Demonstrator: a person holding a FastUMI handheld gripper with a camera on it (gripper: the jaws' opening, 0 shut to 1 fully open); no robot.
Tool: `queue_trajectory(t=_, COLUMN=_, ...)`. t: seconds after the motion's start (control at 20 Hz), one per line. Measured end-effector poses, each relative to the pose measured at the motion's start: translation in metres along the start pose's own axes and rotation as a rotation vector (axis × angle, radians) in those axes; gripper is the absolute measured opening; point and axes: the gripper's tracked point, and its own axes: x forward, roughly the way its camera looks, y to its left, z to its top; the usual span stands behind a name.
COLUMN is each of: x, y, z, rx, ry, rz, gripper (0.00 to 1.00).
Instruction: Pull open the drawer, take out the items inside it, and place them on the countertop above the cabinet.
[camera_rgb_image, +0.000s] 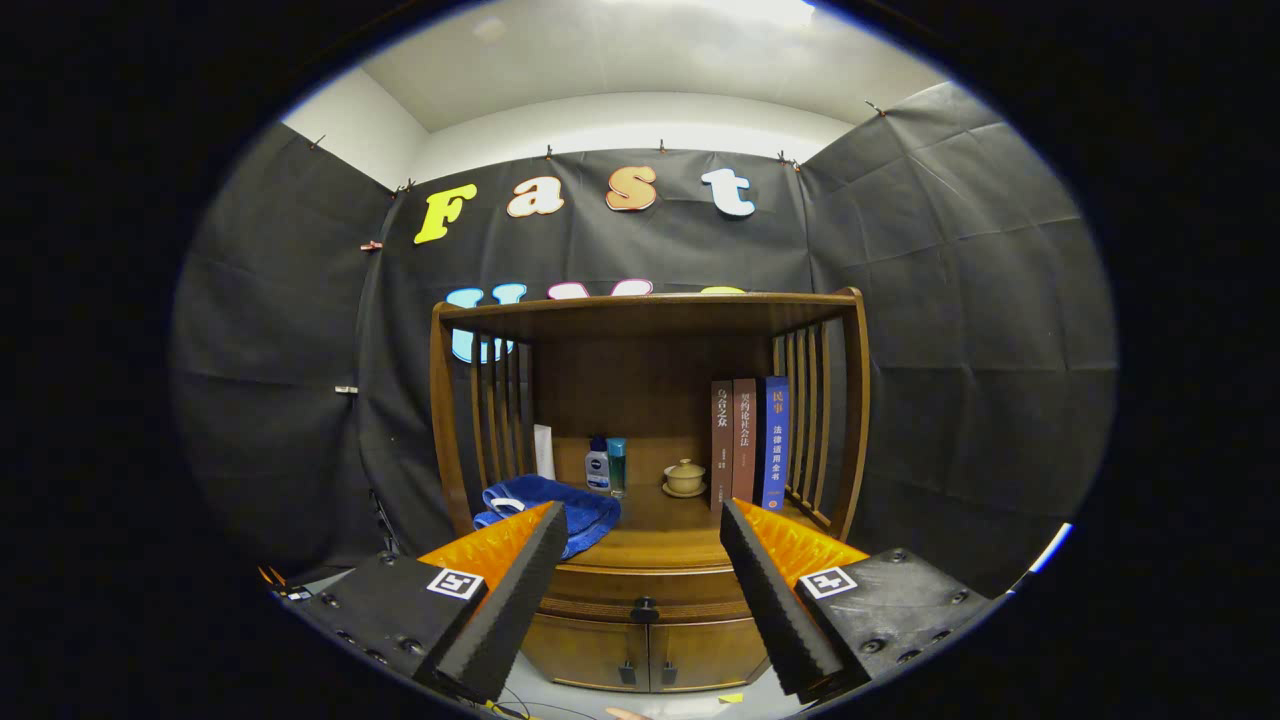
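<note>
Ahead, claw (640, 560) gapes wide, drawer (645, 592) closed beyond its fingertips.

A staged recording booth dressed as a home corner: black cloth walls (950, 300) clipped up under a white ceiling enclose a wooden cabinet (650, 560), with books (750, 440) at 3 o'clock of a lidded teacup (685, 477) and toiletry bottles (605, 465) at its 9 o'clock.

Wooden drawer (645, 585) shut, dark knob (645, 607) centred, under countertop (660, 545)
</note>
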Motion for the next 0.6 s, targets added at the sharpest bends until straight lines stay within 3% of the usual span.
queue_trajectory(t=0.3, x=0.019, y=-0.007, z=-0.029, rx=0.018, ry=0.027, rz=-0.024, gripper=0.99)
queue_trajectory(t=0.6, x=0.057, y=-0.007, z=-0.099, rx=0.052, ry=0.117, rz=-0.039, gripper=0.98)
